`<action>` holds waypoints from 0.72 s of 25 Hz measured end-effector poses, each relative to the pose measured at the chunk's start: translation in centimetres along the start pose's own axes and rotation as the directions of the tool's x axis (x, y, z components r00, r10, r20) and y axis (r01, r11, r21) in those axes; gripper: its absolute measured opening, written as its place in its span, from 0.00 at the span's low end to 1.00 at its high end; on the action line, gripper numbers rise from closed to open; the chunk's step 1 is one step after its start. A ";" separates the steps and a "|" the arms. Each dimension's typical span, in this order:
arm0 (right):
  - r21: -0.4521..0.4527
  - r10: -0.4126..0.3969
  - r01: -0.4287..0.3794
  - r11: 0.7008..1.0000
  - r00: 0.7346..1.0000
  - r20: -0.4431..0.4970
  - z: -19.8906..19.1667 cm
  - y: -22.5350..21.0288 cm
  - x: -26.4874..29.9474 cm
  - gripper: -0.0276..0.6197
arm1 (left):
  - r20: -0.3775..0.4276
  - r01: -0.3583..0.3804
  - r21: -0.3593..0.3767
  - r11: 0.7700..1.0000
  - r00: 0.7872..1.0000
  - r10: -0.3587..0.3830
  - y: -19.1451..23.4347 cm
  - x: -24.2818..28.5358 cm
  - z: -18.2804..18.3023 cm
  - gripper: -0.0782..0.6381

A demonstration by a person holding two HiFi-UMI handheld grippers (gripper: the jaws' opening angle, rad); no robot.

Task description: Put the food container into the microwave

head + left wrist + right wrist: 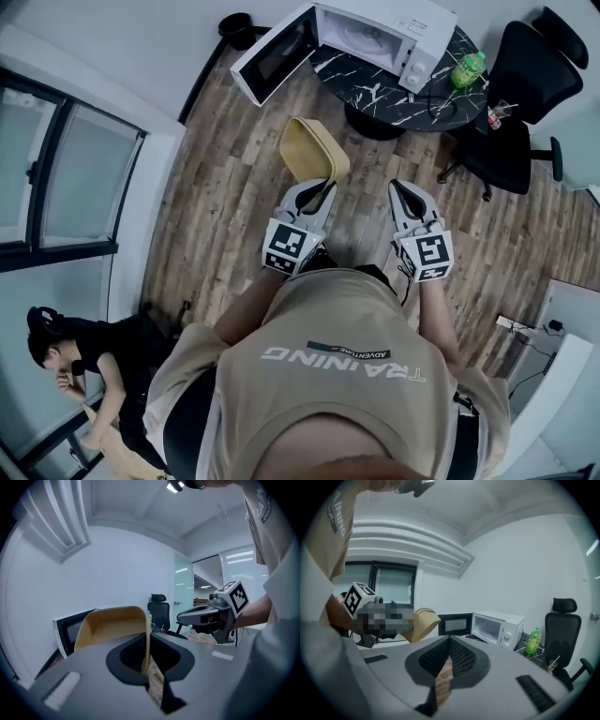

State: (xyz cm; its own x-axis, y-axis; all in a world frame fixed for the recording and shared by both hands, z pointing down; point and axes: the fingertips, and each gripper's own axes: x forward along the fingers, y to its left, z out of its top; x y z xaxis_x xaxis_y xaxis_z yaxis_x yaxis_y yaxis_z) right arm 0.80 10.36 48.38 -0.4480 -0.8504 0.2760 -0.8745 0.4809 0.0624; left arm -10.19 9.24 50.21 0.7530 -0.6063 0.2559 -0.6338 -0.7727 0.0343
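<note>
Left tool [317,190] on food container [314,150] over wood floor [234,197], microwave [375,33] on table [375,91]

The head camera is looking steeply down from well back of the microwave [375,37]. Both gripper cameras are facing roughly level toward it from farther back, sharing its open door [70,631].

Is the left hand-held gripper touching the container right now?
Touching. The left gripper view shows the container with its thin wall pinched between the jaws of the left hand-held gripper, with no gap on either side.
</note>
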 end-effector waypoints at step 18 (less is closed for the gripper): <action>0.018 0.049 -0.048 0.999 0.998 -0.049 -0.5 -3.8 8.4 0.06 | -0.055 0.061 0.001 0.998 0.997 -0.060 5.3 6.8 0.0 0.15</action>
State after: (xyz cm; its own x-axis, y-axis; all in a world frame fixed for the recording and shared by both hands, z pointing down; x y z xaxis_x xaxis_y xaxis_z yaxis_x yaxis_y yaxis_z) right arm 0.47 1.49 50.93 -0.4804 -0.8145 0.3252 -0.8553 0.5171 0.0317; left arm -8.42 1.06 52.08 0.7789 -0.5472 0.3064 -0.5868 -0.8083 0.0485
